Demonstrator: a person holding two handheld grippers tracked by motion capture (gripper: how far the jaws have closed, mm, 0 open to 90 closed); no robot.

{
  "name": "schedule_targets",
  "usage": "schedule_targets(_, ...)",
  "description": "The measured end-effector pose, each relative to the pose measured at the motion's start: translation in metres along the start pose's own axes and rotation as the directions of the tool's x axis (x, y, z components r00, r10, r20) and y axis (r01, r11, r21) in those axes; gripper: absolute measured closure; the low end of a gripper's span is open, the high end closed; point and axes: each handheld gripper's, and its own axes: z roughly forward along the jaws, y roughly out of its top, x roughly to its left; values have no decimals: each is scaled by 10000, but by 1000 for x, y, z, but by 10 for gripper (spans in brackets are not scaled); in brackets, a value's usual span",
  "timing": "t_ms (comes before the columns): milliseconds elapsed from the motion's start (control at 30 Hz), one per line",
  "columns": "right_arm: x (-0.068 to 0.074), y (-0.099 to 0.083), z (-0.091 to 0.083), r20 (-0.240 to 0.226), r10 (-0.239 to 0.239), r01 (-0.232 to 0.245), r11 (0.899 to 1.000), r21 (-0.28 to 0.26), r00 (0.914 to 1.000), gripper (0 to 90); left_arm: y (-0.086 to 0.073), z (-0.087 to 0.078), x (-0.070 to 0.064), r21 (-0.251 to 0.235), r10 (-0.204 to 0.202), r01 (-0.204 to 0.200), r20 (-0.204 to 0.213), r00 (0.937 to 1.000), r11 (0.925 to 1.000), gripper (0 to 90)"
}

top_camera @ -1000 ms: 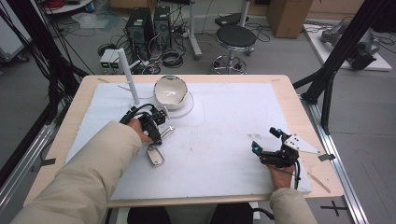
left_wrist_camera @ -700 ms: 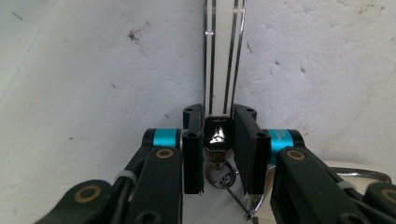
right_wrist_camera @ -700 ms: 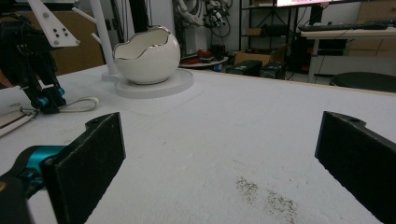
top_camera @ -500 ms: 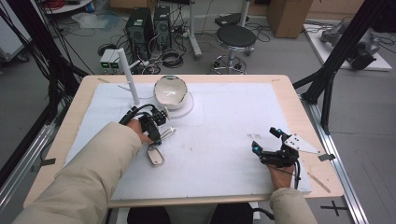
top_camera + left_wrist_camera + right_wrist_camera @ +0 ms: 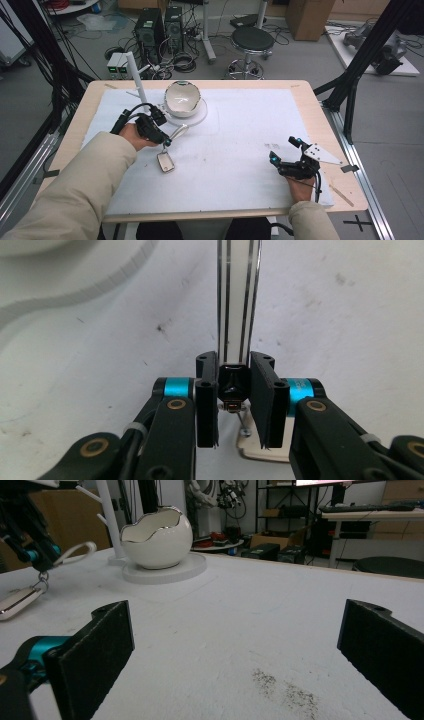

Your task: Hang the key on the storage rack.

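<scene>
Left hand-held gripper [image 5: 166, 141] pinches the key fob's black end [image 5: 233, 382]; its metal tag [image 5: 165, 162] lies on the tabletop [image 5: 240, 145] at 6 o'clock from the jaws. Egg-shaped white bowl [image 5: 182, 98] on its round white base [image 5: 200, 116] sits at 1 o'clock, near the far edge. Right hand-held gripper [image 5: 284, 151] rests wide open near the right edge, with bare white mat between the two.

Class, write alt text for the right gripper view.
The open right gripper rests low over a white table, nothing between its jaws. Beyond it, an egg-shaped white bowl sits on a round base; at far left the left gripper dangles a keyring tag.
</scene>
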Motion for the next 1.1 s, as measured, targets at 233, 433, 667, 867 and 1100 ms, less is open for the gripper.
schedule_targets(233, 0, 0, 0, -1, 5, -5, 10000, 58, 10000, 7, -12, -31, 9, -1746, -251, 283, 207, 9995, 9842, 742)
schedule_targets(433, 0, 0, 0, 15, 6, -6, 10000, 94, 10000, 7, -33, -54, 22, -3090, -688, 817, 524, 9963, 9476, 741)
schedule_targets(667, 1, 0, 1, -3, -33, 33, 10000, 83, 10000, 7, -54, -78, 38, -3893, -1092, 1233, 583, 9923, 9128, 741)
schedule_targets(867, 1, 0, 1, -5, -33, 34, 10000, 83, 10000, 7, -61, -93, 52, -4358, -1192, 1356, 649, 9907, 8898, 742)
schedule_targets(1100, 1, 0, 1, 5, -48, 48, 9999, 100, 10000, 7, -59, -104, 72, -4679, -1471, 1736, 929, 9848, 8666, 741)
